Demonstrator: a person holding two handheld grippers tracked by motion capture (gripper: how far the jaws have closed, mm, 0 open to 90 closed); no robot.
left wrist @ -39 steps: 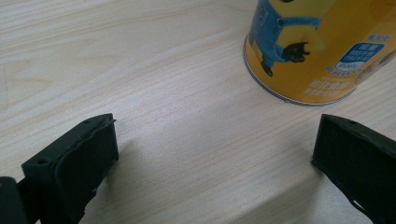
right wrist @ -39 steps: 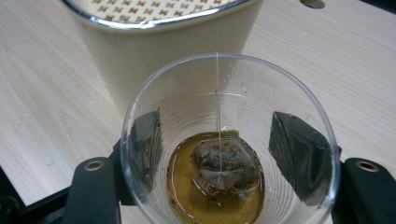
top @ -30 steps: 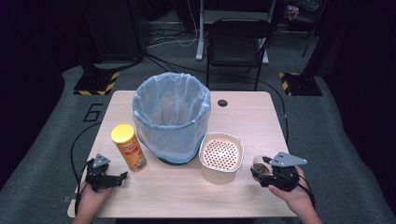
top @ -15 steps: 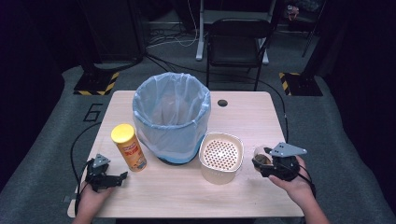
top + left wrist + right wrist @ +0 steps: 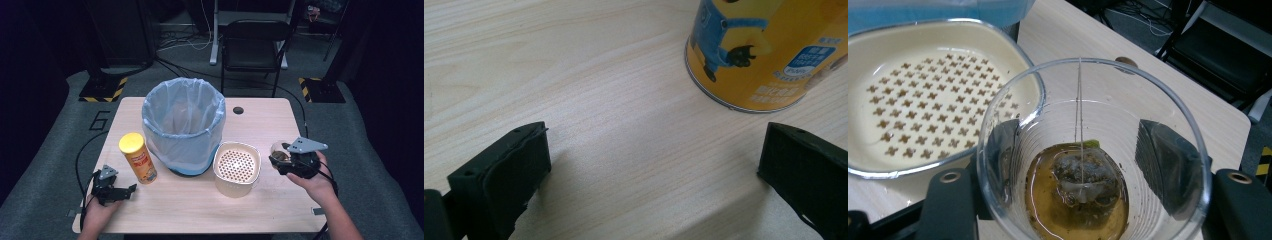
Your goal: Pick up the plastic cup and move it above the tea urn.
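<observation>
I see a clear glass cup (image 5: 1093,150) with amber-brown tea and a dark teabag (image 5: 1083,182) at lower centre. Upper left sits a cream strainer bowl (image 5: 923,95) patterned with small brown crosses. In the high view, a yellow canister (image 5: 138,157) stands left of the pale-blue-lined bin (image 5: 183,122) on my light wood-grain tabletop (image 5: 165,205).

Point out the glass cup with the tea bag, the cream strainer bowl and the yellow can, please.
glass cup (image 5: 1168,165): right gripper view, on its clear inner wall.
strainer bowl (image 5: 237,165): high view, on its perforated floor.
yellow can (image 5: 132,142): high view, on its lid.
</observation>
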